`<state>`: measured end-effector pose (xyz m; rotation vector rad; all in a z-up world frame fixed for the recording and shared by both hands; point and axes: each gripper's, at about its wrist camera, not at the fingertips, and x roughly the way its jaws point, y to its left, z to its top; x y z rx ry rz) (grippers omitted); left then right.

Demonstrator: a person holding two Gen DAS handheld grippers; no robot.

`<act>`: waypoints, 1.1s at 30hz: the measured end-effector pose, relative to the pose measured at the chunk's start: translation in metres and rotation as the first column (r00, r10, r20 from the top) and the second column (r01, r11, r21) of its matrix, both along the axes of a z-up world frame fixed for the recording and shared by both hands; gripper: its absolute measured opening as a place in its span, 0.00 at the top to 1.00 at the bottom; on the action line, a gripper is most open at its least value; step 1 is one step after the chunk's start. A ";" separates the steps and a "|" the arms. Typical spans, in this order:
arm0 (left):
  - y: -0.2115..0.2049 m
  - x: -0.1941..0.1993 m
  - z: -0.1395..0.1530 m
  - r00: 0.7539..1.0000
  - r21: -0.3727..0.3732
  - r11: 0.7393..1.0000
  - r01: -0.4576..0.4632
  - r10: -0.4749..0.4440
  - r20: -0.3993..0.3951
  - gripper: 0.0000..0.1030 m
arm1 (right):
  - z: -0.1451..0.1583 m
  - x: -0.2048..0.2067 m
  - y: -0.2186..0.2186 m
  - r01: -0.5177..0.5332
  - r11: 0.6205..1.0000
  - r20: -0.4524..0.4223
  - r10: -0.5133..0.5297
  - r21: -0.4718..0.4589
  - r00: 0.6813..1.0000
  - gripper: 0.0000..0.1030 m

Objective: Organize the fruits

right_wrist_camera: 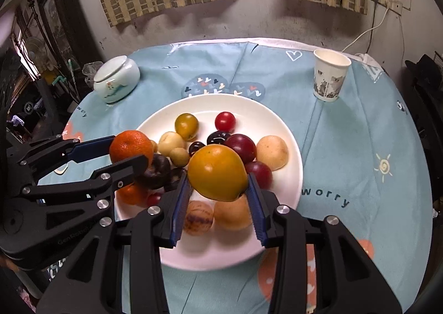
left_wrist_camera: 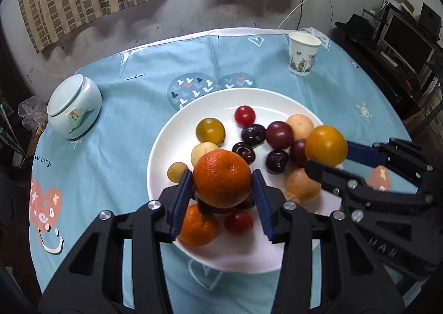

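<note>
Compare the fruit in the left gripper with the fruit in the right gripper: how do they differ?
The tangerine in the left gripper is deep orange with dimpled skin; the yellow-orange fruit in the right gripper is paler and smooth. The tangerine looks round and slightly flattened; the yellow-orange fruit looks more egg-shaped and sits tilted. Shared: each is clamped between blue fingers over the white plate.

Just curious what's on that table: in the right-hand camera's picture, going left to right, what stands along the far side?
Lidded ceramic jar → dark heart patch printed on the tablecloth → paper cup.
</note>
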<state>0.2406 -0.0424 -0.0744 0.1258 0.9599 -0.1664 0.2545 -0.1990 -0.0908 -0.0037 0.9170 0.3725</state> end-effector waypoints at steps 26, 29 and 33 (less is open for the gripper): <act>0.010 -0.071 0.065 0.976 0.027 0.999 -0.016 0.010 0.219 0.12 | 0.023 -0.078 -0.024 -0.003 0.998 0.020 0.002 0.059 1.000 0.40; 0.013 -0.094 0.081 0.968 0.009 0.999 -0.031 0.028 0.251 0.10 | 0.019 -0.118 -0.022 -0.009 0.999 0.017 0.008 0.048 1.000 0.40; 0.014 -0.122 0.100 0.957 -0.018 0.999 -0.051 0.054 0.286 0.08 | 0.021 -0.156 -0.017 -0.016 0.999 0.025 0.015 0.052 1.000 0.40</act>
